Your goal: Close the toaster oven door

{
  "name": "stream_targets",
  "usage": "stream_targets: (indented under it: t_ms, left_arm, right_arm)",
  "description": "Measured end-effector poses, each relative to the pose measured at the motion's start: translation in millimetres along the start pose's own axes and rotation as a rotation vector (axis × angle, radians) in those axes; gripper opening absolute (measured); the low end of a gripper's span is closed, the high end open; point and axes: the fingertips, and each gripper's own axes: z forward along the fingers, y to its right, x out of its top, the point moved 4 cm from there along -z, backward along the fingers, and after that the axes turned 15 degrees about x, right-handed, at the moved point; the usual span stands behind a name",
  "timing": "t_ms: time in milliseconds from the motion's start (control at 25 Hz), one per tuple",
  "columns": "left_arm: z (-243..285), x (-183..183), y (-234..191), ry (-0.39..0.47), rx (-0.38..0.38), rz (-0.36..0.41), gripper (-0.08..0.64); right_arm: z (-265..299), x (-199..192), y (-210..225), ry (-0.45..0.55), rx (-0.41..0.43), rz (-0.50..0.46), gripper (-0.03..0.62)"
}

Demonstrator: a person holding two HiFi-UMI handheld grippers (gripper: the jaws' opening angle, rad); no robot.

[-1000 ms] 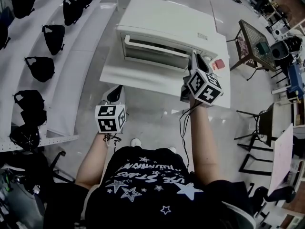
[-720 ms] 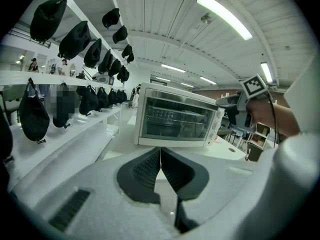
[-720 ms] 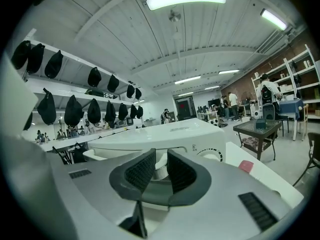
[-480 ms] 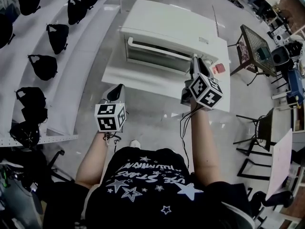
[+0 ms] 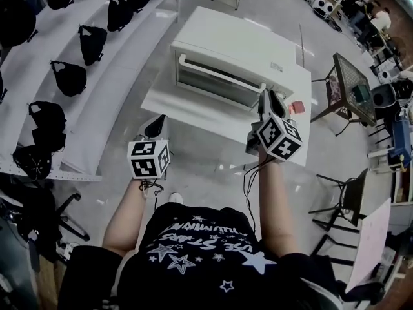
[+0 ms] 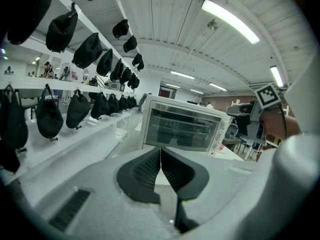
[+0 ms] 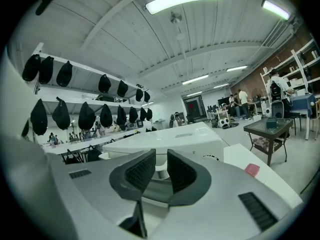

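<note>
The long white table [image 5: 206, 120] puts the work at standing height in front of the person, with shelves [image 5: 119, 70] of black bags [image 5: 70, 77] running along the left, well clear of it. On the table sits the white toaster oven [image 5: 242, 47], turned so its front faces the person, which lets both arms reach it straight on. Its glass door [image 5: 213, 88] stands upright against the front of the box. In the left gripper view it looks flush, so I judge it shut or all but shut, with the long handle [image 5: 216, 74] lying along the top edge. The right gripper [image 5: 268, 97] is held out nearly level at the right end of the oven's front, just where a push would seat the door. Its jaws stand a narrow gap apart, and some white part of the oven front shows in the gap, but the pads do not appear to press on it, so it seems to nudge rather than grip. Whether the tips actually touch the oven I cannot tell. The left gripper [image 5: 157, 125] hangs back off the table's near left corner with its jaws together and nothing in them, likely kept out of the way since one arm is enough. A small pink thing [image 5: 297, 106] lies on the table just right of the oven and plays no part.
</note>
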Motion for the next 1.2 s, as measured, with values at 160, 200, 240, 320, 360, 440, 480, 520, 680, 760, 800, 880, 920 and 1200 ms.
stream_targets:
  t_ms: [160,200,240,320,360,440,480,520,680,760,800,880,920,1200]
  left_arm:
    - [-14.2,2.8,12.2,0.013,0.048,-0.030,0.021]
    - [-17.8,3.2,15.7,0.017,0.059,-0.037,0.021]
    - [-21.4,3.2,19.2,0.022,0.069,-0.042,0.021]
    - [-28.7,2.2,26.1,0.031,0.088,-0.050,0.021]
    - [-32.1,1.7,29.4,0.036,0.097,-0.053,0.021]
    - [-39.3,1.2,36.6,0.047,0.115,-0.058,0.021]
    - [-43.3,0.9,41.0,0.051,0.124,-0.061,0.021]
    - [-47.6,0.4,46.1,0.056,0.132,-0.062,0.021]
    - [-65.8,-2.8,70.0,0.073,0.157,-0.057,0.021]
    - [-74.1,-6.2,79.7,0.077,0.175,-0.059,0.021]
    - [-78.0,-8.4,83.9,0.079,0.184,-0.062,0.021]
    - [-84.9,-12.7,92.9,0.081,0.201,-0.066,0.021]
    - [-88.2,-14.8,98.1,0.082,0.207,-0.067,0.021]
    - [-114.9,-41.1,143.1,0.077,0.248,-0.066,0.021]
  right_arm:
    - [-5.8,9.2,-1.7,-0.010,0.079,-0.016,0.049]
    - [-7.3,10.4,-2.4,-0.015,0.100,-0.019,0.035]
    - [-9.1,11.0,-3.2,-0.020,0.120,-0.022,0.027]
    - [-13.8,10.8,-4.1,-0.028,0.154,-0.028,0.015]
    - [-16.4,10.4,-4.2,-0.031,0.169,-0.030,0.009]
    - [-21.9,9.7,-4.0,-0.037,0.203,-0.031,0.003]
    - [-24.9,9.5,-3.6,-0.040,0.223,-0.031,0.003]
    - [-28.4,9.5,-3.0,-0.043,0.247,-0.030,0.003]
    - [-44.2,9.9,1.6,-0.057,0.341,-0.028,0.002]
    - [-50.3,8.3,3.5,-0.073,0.376,-0.048,0.002]
    - [-53.3,7.2,4.1,-0.080,0.393,-0.057,0.002]
    - [-60.3,5.6,6.1,-0.089,0.422,-0.066,0.002]
    - [-64.6,4.9,7.7,-0.093,0.435,-0.068,0.002]
    - [-110.3,-7.4,25.6,-0.133,0.524,-0.108,0.002]
